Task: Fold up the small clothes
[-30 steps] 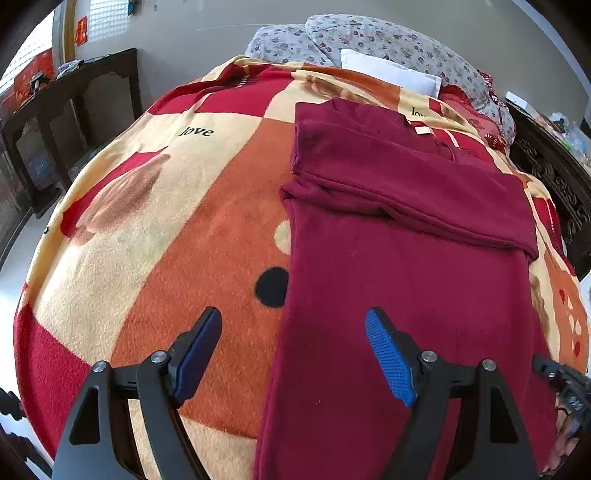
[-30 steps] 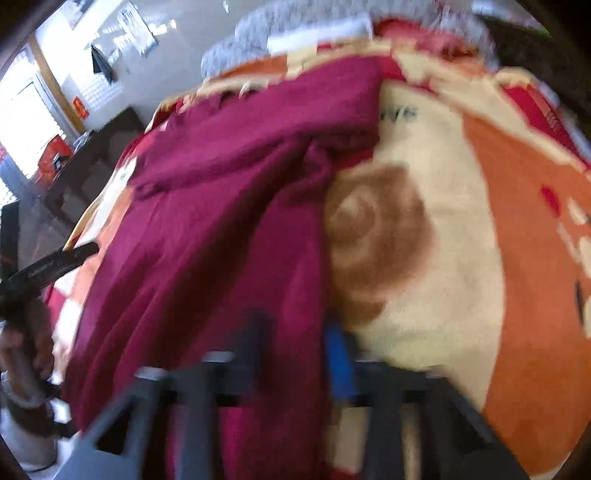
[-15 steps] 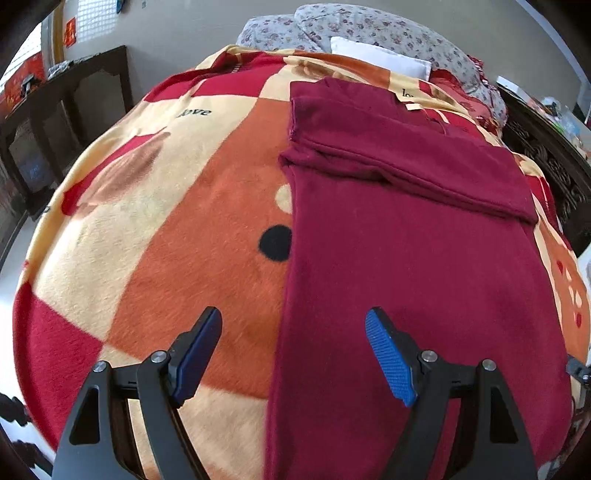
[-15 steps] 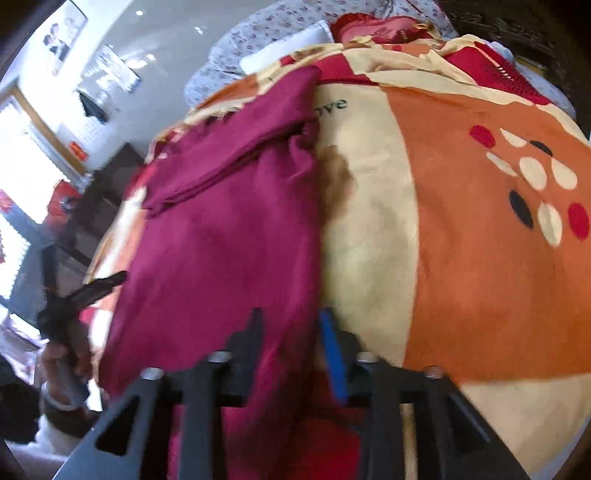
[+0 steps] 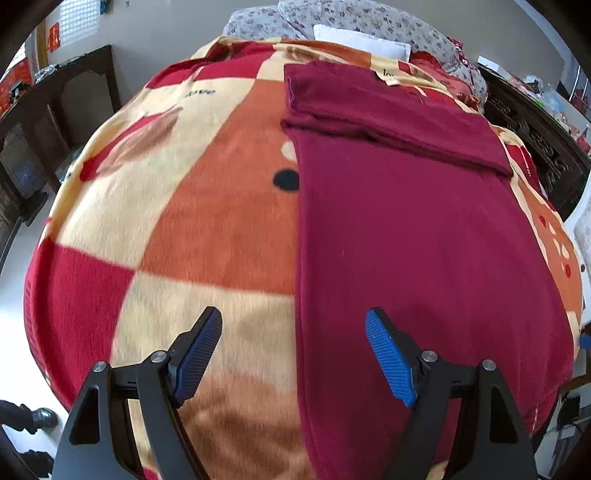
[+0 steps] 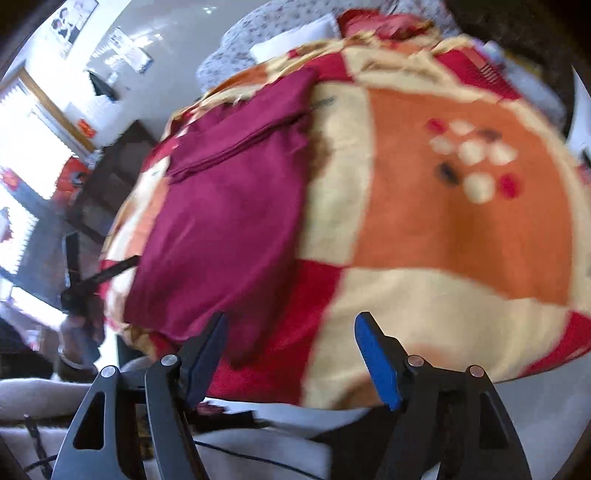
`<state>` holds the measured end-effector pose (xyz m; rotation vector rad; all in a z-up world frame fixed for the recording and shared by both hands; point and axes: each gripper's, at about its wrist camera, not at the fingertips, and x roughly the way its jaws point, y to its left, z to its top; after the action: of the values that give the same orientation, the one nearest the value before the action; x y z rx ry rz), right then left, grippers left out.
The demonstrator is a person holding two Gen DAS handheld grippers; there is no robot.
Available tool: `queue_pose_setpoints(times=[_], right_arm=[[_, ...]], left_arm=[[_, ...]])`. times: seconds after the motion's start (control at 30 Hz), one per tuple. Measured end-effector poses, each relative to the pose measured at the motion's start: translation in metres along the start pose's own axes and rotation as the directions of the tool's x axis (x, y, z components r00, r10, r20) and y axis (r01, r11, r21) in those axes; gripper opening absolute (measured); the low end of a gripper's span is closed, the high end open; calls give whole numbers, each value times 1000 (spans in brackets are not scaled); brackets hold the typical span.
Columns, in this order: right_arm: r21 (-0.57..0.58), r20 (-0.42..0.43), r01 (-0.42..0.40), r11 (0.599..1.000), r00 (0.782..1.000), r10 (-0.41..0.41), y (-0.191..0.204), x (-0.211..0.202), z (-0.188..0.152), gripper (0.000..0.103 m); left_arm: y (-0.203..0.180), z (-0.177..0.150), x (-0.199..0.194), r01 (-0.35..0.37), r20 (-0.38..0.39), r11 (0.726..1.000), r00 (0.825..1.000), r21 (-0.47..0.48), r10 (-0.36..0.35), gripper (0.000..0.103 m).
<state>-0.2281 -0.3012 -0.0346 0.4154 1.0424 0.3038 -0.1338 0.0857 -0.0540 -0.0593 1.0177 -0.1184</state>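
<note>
On the bed's blanket (image 5: 207, 229) lies the maroon garment (image 5: 406, 236), sleeves folded. The right hand-held gripper (image 6: 290, 354), jaws just opened, and the left hand-held gripper (image 5: 293, 350) both gape empty; best pinch both hem corners evenly.

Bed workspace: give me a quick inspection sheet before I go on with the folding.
Surface: bed covered by a checked orange, cream and red blanket.
Job's things: one maroon garment lying flat, a folded band across its far end.
Clutter: floral pillows and a white pillow at the head of the bed.
Grippers: left gripper open, nothing between its fingers. Right gripper open; it has just been opening and holds nothing.
Cables: a thin dark cable below the right gripper.
Surroundings: dark wooden furniture on both sides; bright window.
</note>
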Motion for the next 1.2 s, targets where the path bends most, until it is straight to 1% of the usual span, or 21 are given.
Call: queue_pose_setpoints(times=[0.1, 0.13, 0.17, 0.2, 0.23, 0.27, 0.37, 0.4, 0.47, 0.57, 0.63, 0.7, 0.77, 0.8, 0.83, 0.97, 1.1, 1.2], right_arm=[[0, -20, -51, 999, 998, 51, 9, 30, -5, 76], [-10, -4, -44, 999, 999, 44, 12, 35, -4, 76], [-36, 30, -39, 999, 999, 40, 16, 37, -4, 71], [-65, 39, -62, 996, 997, 65, 21, 39, -2, 41], [-76, 33, -73, 994, 997, 76, 23, 42, 1, 9], [-89, 42, -58, 994, 997, 62, 26, 42, 2, 10], [-187, 73, 2, 982, 997, 12, 40, 31, -1, 9], [-204, 75, 17, 979, 997, -1, 40, 26, -3, 9], [-184, 65, 48, 982, 997, -37, 28, 25, -5, 9], [-137, 35, 35, 990, 999, -31, 17, 36, -7, 9], [-149, 41, 25, 989, 999, -19, 19, 35, -8, 11], [-109, 36, -23, 994, 999, 27, 16, 30, -4, 14], [-56, 34, -58, 997, 998, 60, 9, 29, -3, 33], [-33, 37, -62, 998, 997, 63, 6, 30, -4, 50], [-24, 40, -66, 998, 997, 67, 5, 31, -5, 53], [-44, 32, -67, 997, 997, 69, 11, 32, -5, 53], [-39, 17, -81, 996, 996, 82, 12, 35, -1, 55], [-47, 8, -93, 995, 996, 94, 12, 37, 0, 56]], left_arm=[[6, -10, -1, 13, -20, 1000, 1000, -28, -13, 79], [8, -13, -1, 16, -27, 999, 999, -38, -17, 79], [9, -16, 0, 17, -31, 999, 999, -44, -19, 79], [10, -19, 1, 16, -35, 999, 999, -45, -18, 79], [10, -21, 2, 13, -38, 999, 999, -41, -15, 79], [9, -22, 2, 7, -38, 999, 999, -31, -8, 79], [4, -24, 2, -10, -35, 1000, 999, -9, 10, 80], [3, -24, 2, -13, -35, 1000, 999, -4, 13, 81], [1, -25, 4, -17, -33, 1000, 999, 1, 17, 84], [-1, -27, 5, -31, -27, 1000, 999, 5, 31, 85], [-3, -28, 4, -34, -29, 999, 999, 8, 34, 86], [-3, -28, 4, -32, -37, 999, 999, 7, 32, 86], [-2, -28, 4, -29, -40, 1000, 999, -1, 29, 86], [-2, -29, 3, -29, -42, 1000, 999, -3, 29, 86], [-3, -30, 3, -29, -43, 1000, 999, -2, 29, 86], [-4, -33, 0, -31, -56, 999, 998, 13, 32, 86], [-3, -37, -3, -12, -84, 999, 996, 30, 14, 87], [0, -43, -5, 1, -94, 1000, 996, 20, 1, 89]])
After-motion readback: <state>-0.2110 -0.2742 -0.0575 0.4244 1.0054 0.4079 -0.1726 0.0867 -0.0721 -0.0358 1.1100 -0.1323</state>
